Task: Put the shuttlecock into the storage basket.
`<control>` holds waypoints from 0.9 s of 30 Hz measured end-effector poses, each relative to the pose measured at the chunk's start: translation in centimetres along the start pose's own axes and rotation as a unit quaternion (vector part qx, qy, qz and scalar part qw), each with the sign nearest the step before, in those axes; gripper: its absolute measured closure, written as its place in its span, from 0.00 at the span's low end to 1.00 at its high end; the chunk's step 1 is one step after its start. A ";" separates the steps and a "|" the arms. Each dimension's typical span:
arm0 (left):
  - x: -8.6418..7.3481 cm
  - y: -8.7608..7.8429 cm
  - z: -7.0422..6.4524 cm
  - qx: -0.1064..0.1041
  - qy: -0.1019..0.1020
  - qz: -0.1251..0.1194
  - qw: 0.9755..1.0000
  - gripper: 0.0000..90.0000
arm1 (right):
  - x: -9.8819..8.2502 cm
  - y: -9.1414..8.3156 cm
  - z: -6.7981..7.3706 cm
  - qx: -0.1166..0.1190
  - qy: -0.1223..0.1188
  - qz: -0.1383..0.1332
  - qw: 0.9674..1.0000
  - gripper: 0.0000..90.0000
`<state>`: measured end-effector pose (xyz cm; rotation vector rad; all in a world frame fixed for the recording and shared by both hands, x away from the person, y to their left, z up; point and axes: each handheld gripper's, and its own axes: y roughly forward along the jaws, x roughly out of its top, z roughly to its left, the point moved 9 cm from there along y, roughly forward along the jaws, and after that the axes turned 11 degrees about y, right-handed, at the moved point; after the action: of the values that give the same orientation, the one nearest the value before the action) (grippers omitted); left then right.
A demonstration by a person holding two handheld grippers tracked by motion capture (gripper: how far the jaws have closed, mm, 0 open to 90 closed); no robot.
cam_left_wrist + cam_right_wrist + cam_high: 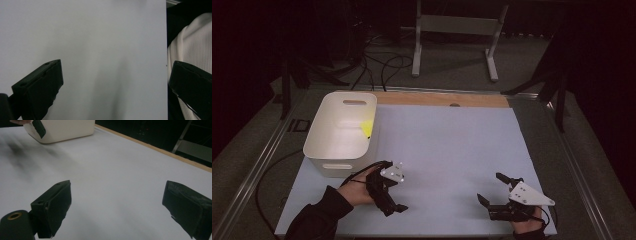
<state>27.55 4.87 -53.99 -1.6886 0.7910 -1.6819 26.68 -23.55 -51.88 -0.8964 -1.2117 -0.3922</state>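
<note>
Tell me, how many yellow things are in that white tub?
1: a yellow item lies against the right inner wall of the white tub at the mat's far left. The near wall could hide more.

Bin (341,132) at table's (452,150) far left; hand-held grippers near.

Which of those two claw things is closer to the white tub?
The left gripper. It sits just in front of the white tub, near its front corner. The right gripper is far across the mat, both open.
</note>
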 end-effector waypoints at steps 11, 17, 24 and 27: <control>-1.6 -0.4 -0.6 0.008 -0.010 -0.012 1.000 0.00 | 0.0 0.0 0.0 -0.001 0.000 0.001 1.000 0.09; -2.4 -0.8 -0.7 0.016 -0.018 -0.016 1.000 0.00 | 0.0 0.1 0.0 -0.002 0.000 0.002 1.000 0.09; -3.4 -1.4 -1.0 0.014 -0.025 -0.031 0.999 0.00 | 0.0 0.1 0.0 -0.003 -0.001 0.002 1.000 0.09; -3.8 -1.8 -1.1 0.017 -0.032 -0.039 0.999 0.00 | -0.1 0.1 0.0 -0.002 -0.001 0.003 1.000 0.09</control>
<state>26.38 8.93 -55.03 -1.7610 0.6701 -1.6745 26.71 -23.51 -51.95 -0.9049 -1.2097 -0.3890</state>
